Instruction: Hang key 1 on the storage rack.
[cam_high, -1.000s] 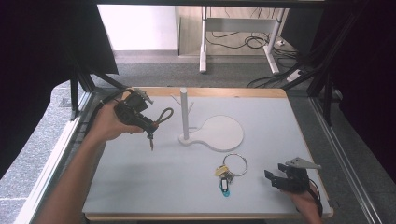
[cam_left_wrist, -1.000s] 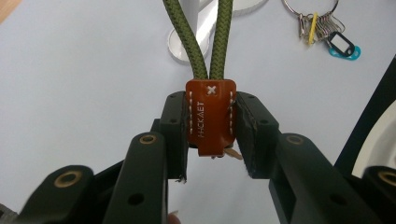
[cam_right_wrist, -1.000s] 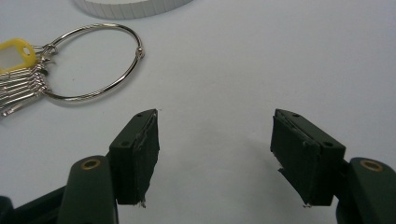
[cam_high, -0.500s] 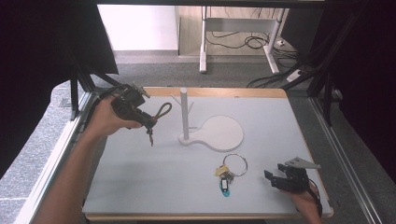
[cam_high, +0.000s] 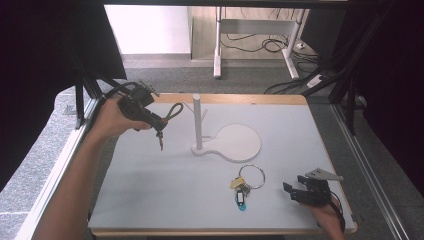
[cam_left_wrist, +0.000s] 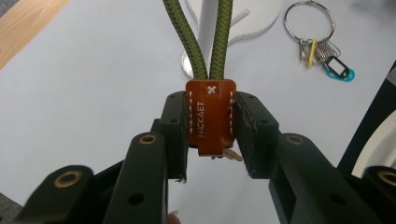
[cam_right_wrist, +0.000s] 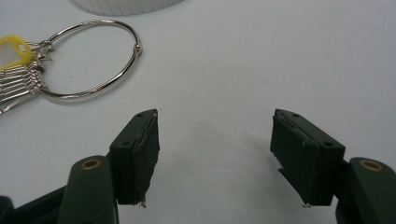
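Right now the thing I am working with is a green cord loop (cam_left_wrist: 212, 37) with a brown leather tab (cam_left_wrist: 210, 116), and that tab sits pinched between the jaws of my left gripper (cam_high: 150, 116), up in the air over the far left part of the table (cam_high: 165, 200). In the high view the loop (cam_high: 172, 111) sticks out toward the white post (cam_high: 197, 122), and something small, probably a key, hangs below my jaws; I cannot make it out clearly.

The relation that matters, as I judge it: the post lies just to the right of the loop, near but not touching, standing upright on its round white base (cam_high: 235, 142). The loop's long axis runs out from my jaws toward that post, so the left hand is plainly the nearer one for hanging it on the little peg that branches off the post, if that is the aim.

Farther out, a second bunch of keys on a metal ring (cam_high: 250, 177) lies flat on the table in front of the base. My right gripper (cam_high: 304, 190) rests low at the near right corner, jaws spread wide and holding nothing, with that ring (cam_right_wrist: 88, 60) just ahead and to its left.
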